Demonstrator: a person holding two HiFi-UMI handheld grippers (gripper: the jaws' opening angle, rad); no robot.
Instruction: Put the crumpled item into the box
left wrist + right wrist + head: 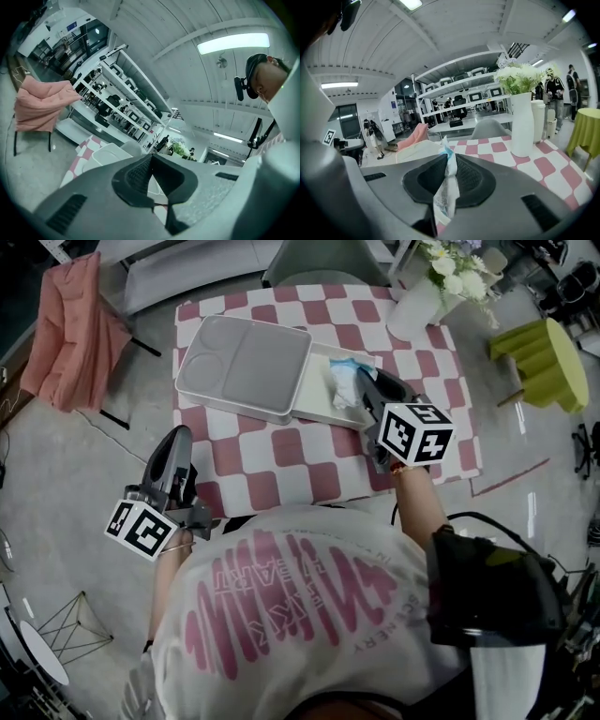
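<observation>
A pink-and-white checked tablecloth (281, 460) covers the small table in a workshop lined with shelving. On it, just ahead of the right gripper (361, 379), lies a shallow white box (319, 416), its flat grey lid (246, 367) pushed aside to cover most of the box and leave only a narrow strip bare. The right gripper's jaws are pinched nearly together on the crumpled item (342, 382), a wad of thin white paper or wrapper with blue print. It hangs from the gripper's tips over that bare strip; whether it touches the box floor cannot be told. The left gripper (178, 432) hangs off the table's near edge, well to the left of the right gripper, jaws together and empty.

The risks appear to lie in the release. The wad looks light and springy, and the jaw pads are ribbed and rubbery. When the jaws part, the paper may cling to a pad and lift out, or unfold over the low rim. The pinch holds only a thin fold, which could tear or slip. The lid, smooth with rounded corners, narrows the target and may catch the wad. Beyond and to the right of the right gripper, a tall, glossy white vase (412, 310) of flowers looks top-heavy enough to tip if brushed.
</observation>
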